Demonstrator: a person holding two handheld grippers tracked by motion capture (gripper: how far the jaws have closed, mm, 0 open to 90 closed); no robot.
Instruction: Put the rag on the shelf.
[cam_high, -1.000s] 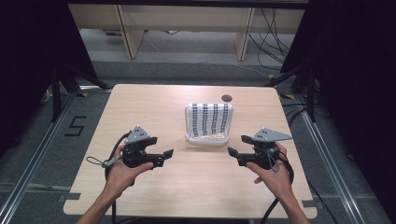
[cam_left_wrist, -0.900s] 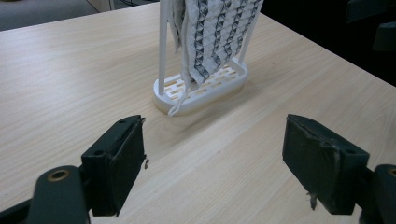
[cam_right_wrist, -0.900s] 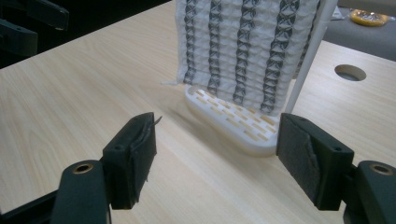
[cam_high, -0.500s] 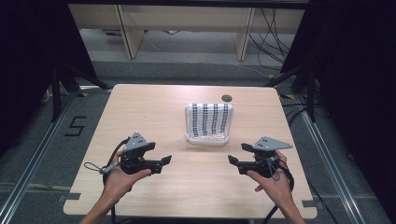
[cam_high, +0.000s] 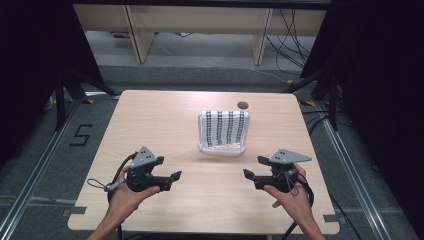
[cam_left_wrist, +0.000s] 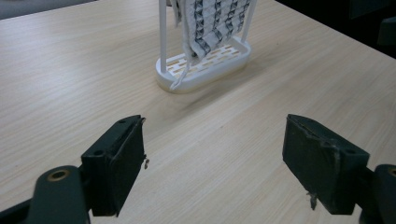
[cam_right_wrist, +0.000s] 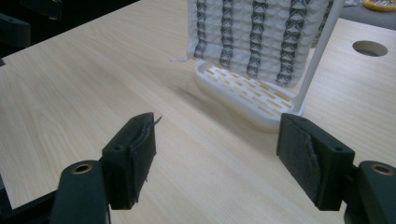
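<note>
Left gripper (cam_high: 172, 178): held low over the near left of the table (cam_high: 150, 120), jaws wide apart and empty, pointing right.
Right gripper (cam_high: 248, 175): near right, jaws spread, empty, pointing left.
Hands: both forearms enter from the near edge.
Cloth (cam_high: 223, 127): patterned, draped on a white rack (cam_high: 222, 149), table centre, beyond both grippers.

1. High view: fixed overhead, facing forward and down across the whole table (cam_high: 150, 120).
2. Left gripper view: low, near the tabletop, facing the rack (cam_left_wrist: 205, 65).
3. Right gripper view: likewise low and close; both share the rack.
</note>
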